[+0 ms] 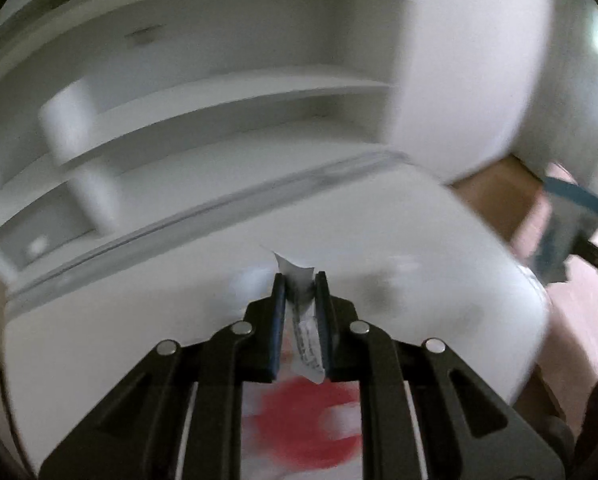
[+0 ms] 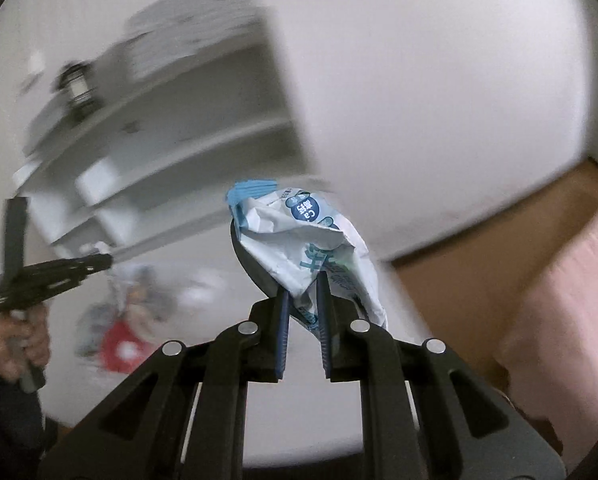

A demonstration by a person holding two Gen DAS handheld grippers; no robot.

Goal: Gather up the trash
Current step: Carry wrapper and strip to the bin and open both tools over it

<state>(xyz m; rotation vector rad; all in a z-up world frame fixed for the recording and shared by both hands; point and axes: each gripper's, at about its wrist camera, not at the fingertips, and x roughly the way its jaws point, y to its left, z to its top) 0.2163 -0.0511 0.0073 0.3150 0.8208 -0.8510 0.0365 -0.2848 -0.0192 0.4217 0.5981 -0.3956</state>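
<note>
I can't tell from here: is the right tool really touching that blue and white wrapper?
Touching. The right wrist view shows the right tool with both fingers pinched on the crumpled blue and white wrapper, no gap either side.

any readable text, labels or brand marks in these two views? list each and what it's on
"Ca": upside down in a blue circle on the blue-and-white wrapper held in the right gripper; the other characters on it are not legible.
Small printed lines on the white wrapper pinched in the left gripper: too small and blurred to read.
Red-and-white mark on the wrapper's lower part: blurred, unreadable.
</note>
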